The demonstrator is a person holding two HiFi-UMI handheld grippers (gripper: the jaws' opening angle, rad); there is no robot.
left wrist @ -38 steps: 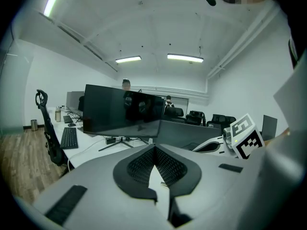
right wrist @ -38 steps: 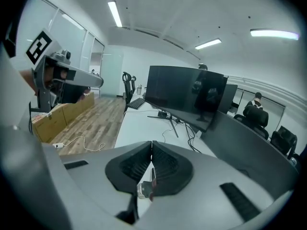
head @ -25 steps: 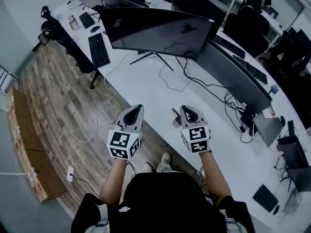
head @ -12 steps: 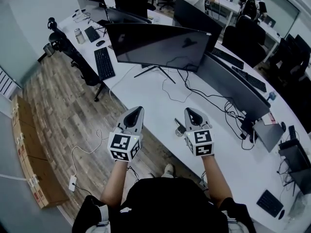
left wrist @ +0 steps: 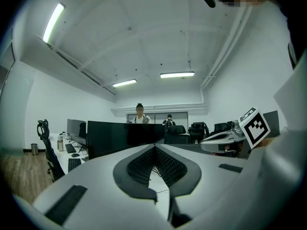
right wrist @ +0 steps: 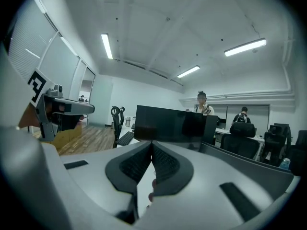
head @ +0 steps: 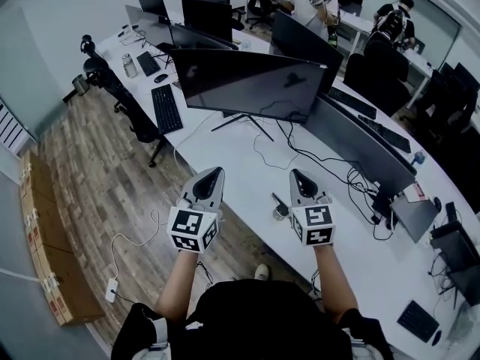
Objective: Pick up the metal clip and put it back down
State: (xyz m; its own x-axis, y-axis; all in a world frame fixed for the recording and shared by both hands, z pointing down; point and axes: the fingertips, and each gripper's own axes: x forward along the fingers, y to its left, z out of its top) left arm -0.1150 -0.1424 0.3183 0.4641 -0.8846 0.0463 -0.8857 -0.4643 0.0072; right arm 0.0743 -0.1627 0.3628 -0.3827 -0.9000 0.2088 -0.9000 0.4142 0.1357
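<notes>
Right hand-held gripper [head: 297, 174] hangs above the worktop [head: 241, 172] with its jaws pressed together and nothing between them. The left hand-held gripper [head: 217, 172], alongside it, is likewise closed and empty. The metal clip [head: 280, 209] lies on the worktop near the front edge, just left of the right one and lower. A clean pick probably calls for spreading the right jaws first, then lowering them squarely over the clip.

The right gripper [right wrist: 151, 145], jaws together, faces a dark monitor [right wrist: 168, 126].
</notes>
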